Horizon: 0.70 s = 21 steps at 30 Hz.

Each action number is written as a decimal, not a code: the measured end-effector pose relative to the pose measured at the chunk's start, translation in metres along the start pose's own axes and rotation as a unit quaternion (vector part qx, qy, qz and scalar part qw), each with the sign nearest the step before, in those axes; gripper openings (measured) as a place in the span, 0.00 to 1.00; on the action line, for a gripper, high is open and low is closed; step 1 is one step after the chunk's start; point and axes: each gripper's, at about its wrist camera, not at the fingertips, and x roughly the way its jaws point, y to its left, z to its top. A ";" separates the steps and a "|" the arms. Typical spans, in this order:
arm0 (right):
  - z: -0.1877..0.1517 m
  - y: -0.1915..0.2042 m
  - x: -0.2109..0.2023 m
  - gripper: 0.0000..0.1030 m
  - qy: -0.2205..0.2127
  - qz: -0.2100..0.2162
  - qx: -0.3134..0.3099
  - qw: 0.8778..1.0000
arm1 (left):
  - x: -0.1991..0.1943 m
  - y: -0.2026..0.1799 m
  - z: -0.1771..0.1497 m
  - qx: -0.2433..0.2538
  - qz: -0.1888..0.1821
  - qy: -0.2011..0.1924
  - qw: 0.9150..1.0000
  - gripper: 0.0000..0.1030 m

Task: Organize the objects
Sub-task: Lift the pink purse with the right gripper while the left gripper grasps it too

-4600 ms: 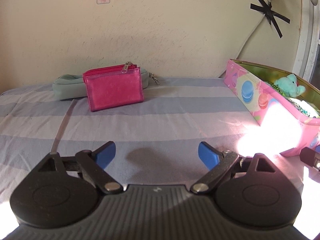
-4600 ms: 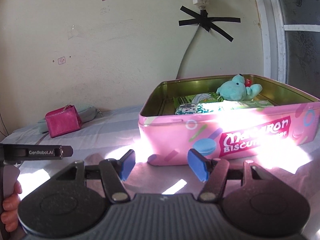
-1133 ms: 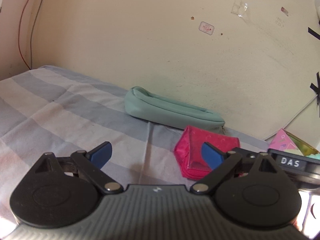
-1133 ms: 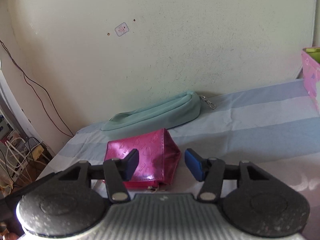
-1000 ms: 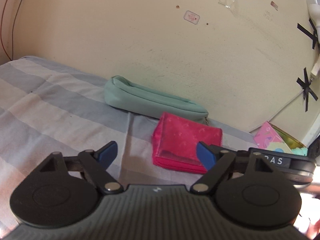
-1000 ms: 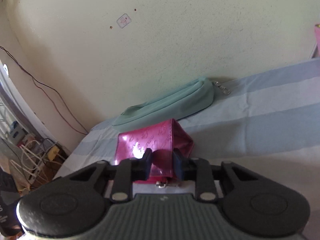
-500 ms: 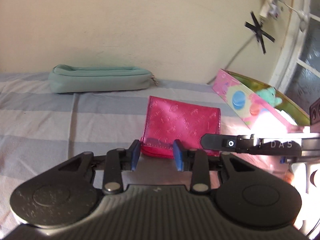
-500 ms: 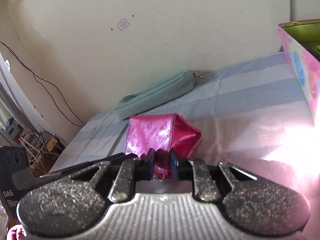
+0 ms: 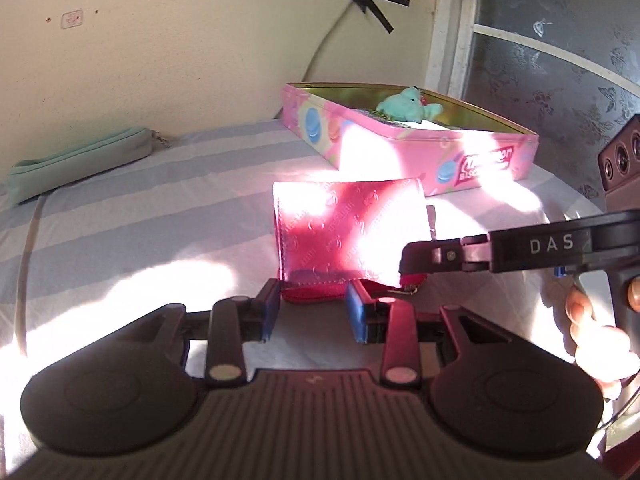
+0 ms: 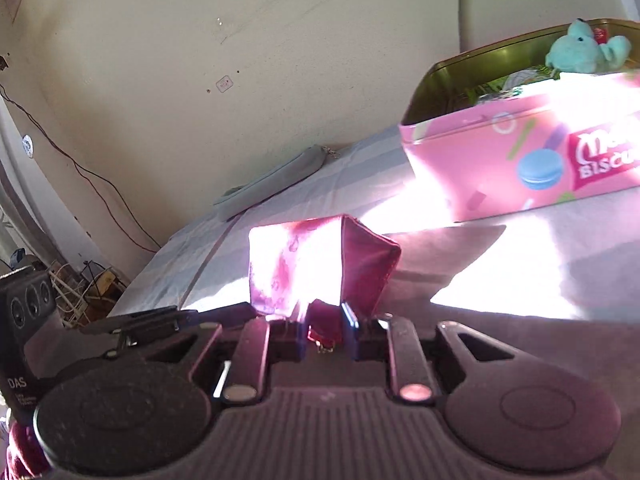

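Both grippers have carried the pink wallet (image 9: 348,232) nearer the tin (image 9: 400,148).

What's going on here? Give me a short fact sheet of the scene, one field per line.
Held item: pink wallet
Left gripper: shut on the wallet's near edge
Right gripper: shut on the wallet's end
Likely destination: pink biscuit tin, open, beyond the wallet
Already in tin: teal plush toy
Left behind: mint pouch by the wall
Surface: striped bedsheet

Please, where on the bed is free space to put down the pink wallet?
Free: striped sheet between the mint pouch and the pink wallet. Crowded: the biscuit tin, with the plush toy and packets inside.
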 end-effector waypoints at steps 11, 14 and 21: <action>-0.013 -0.021 -0.031 0.23 -0.031 -0.018 0.030 0.999 | 0.004 -0.037 0.001 0.028 -0.033 0.018 0.999 0.54; -0.014 -0.023 -0.032 0.30 -0.039 -0.020 0.036 0.998 | 0.002 -0.036 0.001 0.029 -0.045 0.030 0.998 0.57; -0.009 -0.037 -0.051 0.36 -0.070 -0.017 0.050 0.996 | -0.018 0.001 0.024 -0.057 -0.074 0.000 0.996 0.72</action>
